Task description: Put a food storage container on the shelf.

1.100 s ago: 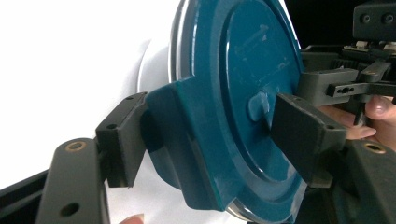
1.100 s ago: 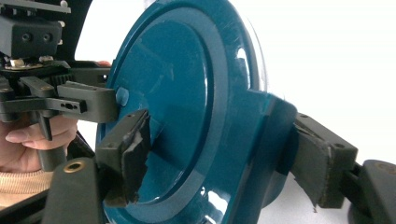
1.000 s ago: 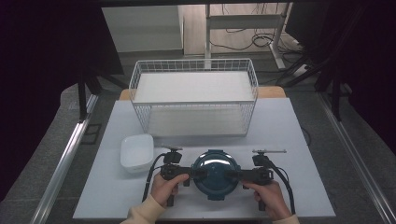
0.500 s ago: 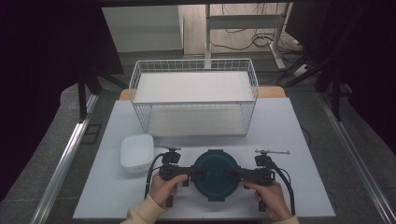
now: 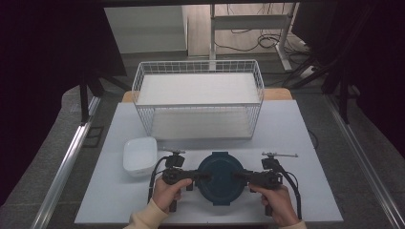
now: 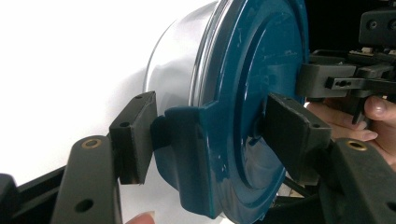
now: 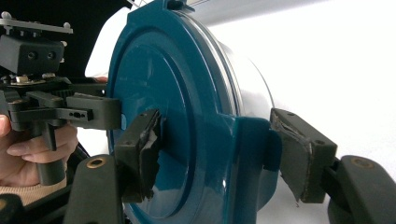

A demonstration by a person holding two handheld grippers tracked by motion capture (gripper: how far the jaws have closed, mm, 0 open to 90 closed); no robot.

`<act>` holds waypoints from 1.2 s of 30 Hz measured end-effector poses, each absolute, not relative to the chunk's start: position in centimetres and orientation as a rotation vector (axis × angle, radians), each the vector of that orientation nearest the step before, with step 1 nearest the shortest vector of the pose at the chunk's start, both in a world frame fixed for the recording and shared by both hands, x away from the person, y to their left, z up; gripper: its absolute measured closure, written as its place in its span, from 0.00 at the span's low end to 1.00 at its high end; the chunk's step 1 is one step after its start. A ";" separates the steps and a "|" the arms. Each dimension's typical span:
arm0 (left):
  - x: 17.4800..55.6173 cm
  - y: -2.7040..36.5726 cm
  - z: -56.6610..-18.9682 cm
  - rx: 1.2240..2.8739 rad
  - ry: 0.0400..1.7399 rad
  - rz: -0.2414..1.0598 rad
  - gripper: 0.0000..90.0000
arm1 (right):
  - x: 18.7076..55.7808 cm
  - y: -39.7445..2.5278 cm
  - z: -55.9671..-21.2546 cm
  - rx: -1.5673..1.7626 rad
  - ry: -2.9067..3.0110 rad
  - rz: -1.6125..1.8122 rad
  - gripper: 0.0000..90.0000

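At the near edge of the white table [image 5: 305,138], a round clear container with a dark teal plastic lid [image 5: 219,176] stood between the two hand-held grippers. The left gripper [image 5: 203,175] met the lid at its left latch tab, and the right gripper [image 5: 237,176] met it at the opposite tab. In the left gripper view, the teal latch tab [image 6: 182,140] lay between the two black jaws, one pad against the tab's outer face and the other pad on the lid's top surface; the jaws were clamped on the lid. In the right gripper view, the right gripper [image 7: 219,149] was likewise clenched on its tab [image 7: 250,149], with worn padding on both jaws. A white rectangular dish [image 5: 140,155] sat just left of the left gripper. A white wire basket [image 5: 198,98] occupied the far middle of the table, well apart from the container. No brand, label or legible writing appeared on the lid or any other item.
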State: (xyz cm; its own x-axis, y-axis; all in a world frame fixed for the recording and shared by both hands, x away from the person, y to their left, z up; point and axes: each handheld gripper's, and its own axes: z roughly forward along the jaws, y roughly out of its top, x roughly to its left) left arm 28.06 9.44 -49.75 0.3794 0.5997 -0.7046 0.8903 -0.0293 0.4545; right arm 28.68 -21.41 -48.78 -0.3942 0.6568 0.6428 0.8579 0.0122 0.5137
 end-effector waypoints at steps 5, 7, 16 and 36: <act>28.0 9.5 -49.4 1.729 1.312 -0.387 0.40 | 28.6 -21.3 -48.4 -1.568 -2.091 -1.331 0.40; 28.0 9.5 -49.3 1.735 1.306 -0.383 0.40 | 28.6 -21.3 -48.4 -1.564 -2.094 -1.333 0.40; 28.0 9.8 -48.7 1.723 1.305 -0.373 0.41 | 28.6 -21.1 -47.8 -1.553 -2.098 -1.360 0.41; 28.7 12.1 -44.9 1.686 1.285 -0.313 0.41 | 30.2 -19.1 -44.0 -1.481 -2.148 -1.426 0.41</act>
State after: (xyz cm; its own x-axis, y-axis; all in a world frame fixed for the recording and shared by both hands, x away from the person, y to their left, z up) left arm 28.72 12.11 -44.90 0.4126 0.6042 -0.6817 0.8502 0.0130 0.5262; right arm 30.17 -19.11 -43.98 -0.4931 0.6346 0.5951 0.7947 0.0503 0.6049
